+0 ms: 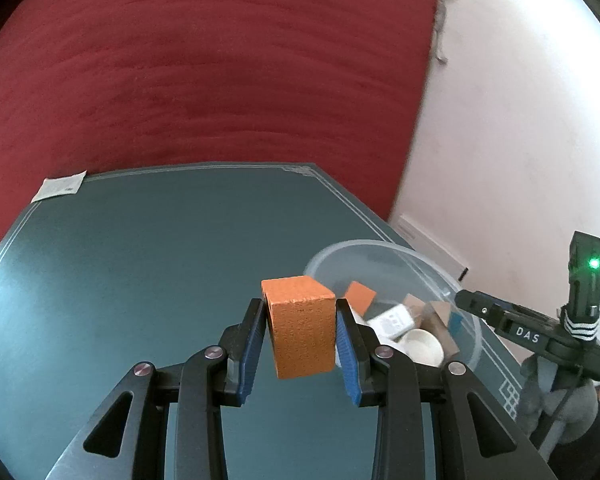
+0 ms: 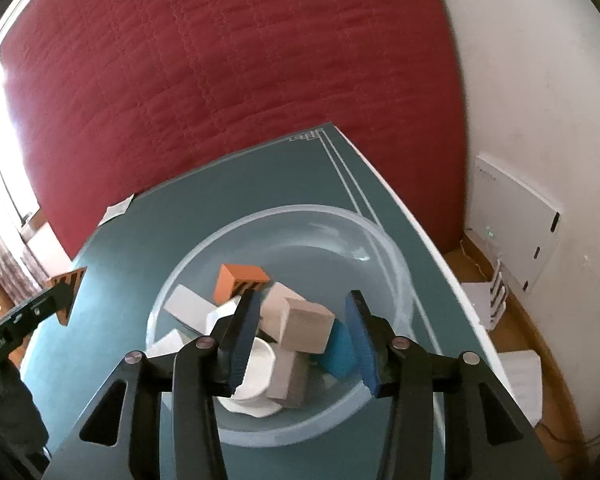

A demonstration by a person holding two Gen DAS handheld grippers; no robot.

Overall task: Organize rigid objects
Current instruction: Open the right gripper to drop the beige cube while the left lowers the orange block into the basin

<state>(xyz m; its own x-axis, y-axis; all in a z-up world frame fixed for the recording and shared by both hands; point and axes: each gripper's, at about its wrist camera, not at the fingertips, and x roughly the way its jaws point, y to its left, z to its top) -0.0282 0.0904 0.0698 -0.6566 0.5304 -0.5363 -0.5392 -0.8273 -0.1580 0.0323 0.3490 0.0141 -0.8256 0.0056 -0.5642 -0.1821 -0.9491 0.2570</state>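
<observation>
My left gripper (image 1: 299, 308) is shut on an orange block (image 1: 302, 328), held above the green table (image 1: 140, 260). To its right stands a clear plastic bowl (image 1: 364, 245) with several pieces inside. In the right wrist view my right gripper (image 2: 303, 298) hangs open over the bowl (image 2: 300, 210). Below its spread fingers, untouched, lie a beige block (image 2: 306, 326), a second orange block (image 2: 240, 280), a blue block (image 2: 340, 350) and a white cup (image 2: 256, 376). The left gripper (image 2: 60, 296) with its orange block (image 2: 70, 280) shows at the left edge.
A red quilted surface (image 1: 220, 80) rises behind the table. A white paper (image 1: 60, 186) lies at the table's far left corner. By the white wall stand a white box (image 2: 512, 220) and loose papers (image 2: 524, 376) on the wooden floor.
</observation>
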